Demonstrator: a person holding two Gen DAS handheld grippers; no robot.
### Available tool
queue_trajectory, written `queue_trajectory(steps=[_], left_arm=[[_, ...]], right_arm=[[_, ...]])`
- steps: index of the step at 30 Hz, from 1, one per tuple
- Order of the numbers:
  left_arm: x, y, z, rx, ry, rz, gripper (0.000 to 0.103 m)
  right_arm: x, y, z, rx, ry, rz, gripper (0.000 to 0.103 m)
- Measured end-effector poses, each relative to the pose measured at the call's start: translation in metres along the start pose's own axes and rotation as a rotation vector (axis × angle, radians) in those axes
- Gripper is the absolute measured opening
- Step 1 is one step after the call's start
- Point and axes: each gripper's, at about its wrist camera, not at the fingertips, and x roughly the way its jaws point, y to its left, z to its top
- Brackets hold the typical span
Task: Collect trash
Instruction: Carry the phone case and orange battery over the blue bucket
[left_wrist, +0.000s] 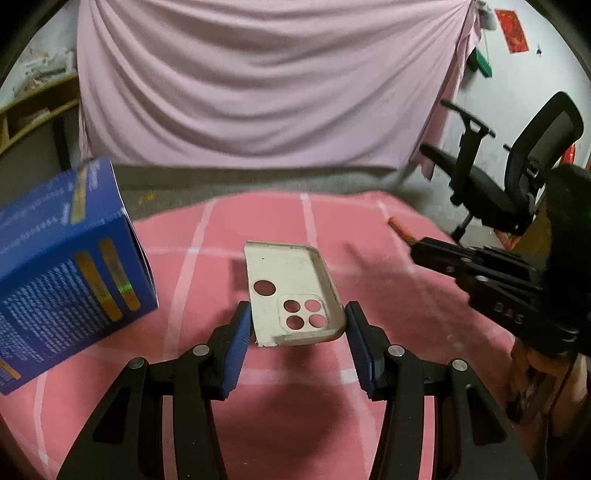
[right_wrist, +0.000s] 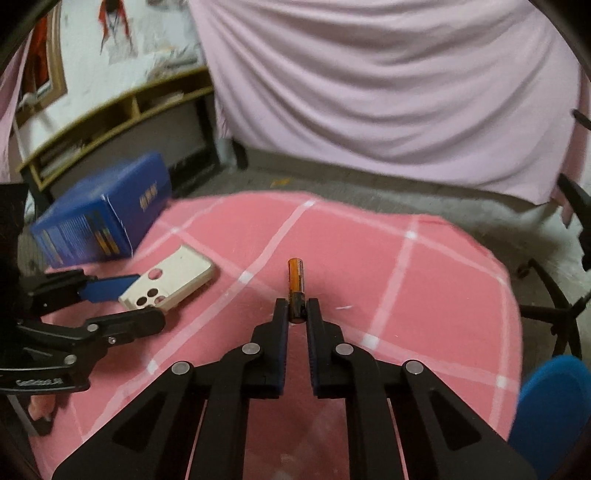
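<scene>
Already the battery (right_wrist: 296, 287) sits between the pads of the right gripper (right_wrist: 296, 314), which pinches its dark near end; its long axis runs straight ahead along the fingers, orange end pointing away over the pink checked cloth (right_wrist: 406, 295). In the left wrist view that same battery (left_wrist: 399, 228) shows as an orange stub just beyond the right gripper's (left_wrist: 415, 248) tips, off to the right and well apart from the left tool. The phone case (left_wrist: 293, 291), off-white with round camera holes, lies lengthwise along the left gripper (left_wrist: 297, 332), its camera end nearest, clamped by its long edges between the blue pads (left_wrist: 238, 336); it appears lifted a little off the cloth, judging by the shadow beneath. So each piece of trash has its own hand, and the coming move likely turns on carrying both to a bin, which I cannot make out for certain. Left of the case stands a blue box (left_wrist: 70, 266), tilted, covered in small white print too blurred to read. Raised letters on the right gripper's body look like "DAS", though I cannot be sure. Behind hangs a pale pink sheet (left_wrist: 266, 81), with an office chair (left_wrist: 517, 177) to the right.
</scene>
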Motion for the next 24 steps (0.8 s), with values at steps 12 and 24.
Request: queue_trajectory(steps=[12, 24], left_arm=[[-0.053, -0.043, -0.007, 0.002, -0.332, -0.029, 0.045], [-0.085, -0.115, -0.004, 0.105, -0.534, -0.06, 0.045]], right_arm=[[-0.08, -0.01, -0.018, 0.061, -0.384, -0.052, 0.008], [-0.152, -0.021, -0.034, 0.052, -0.598, -0.145, 0.008]])
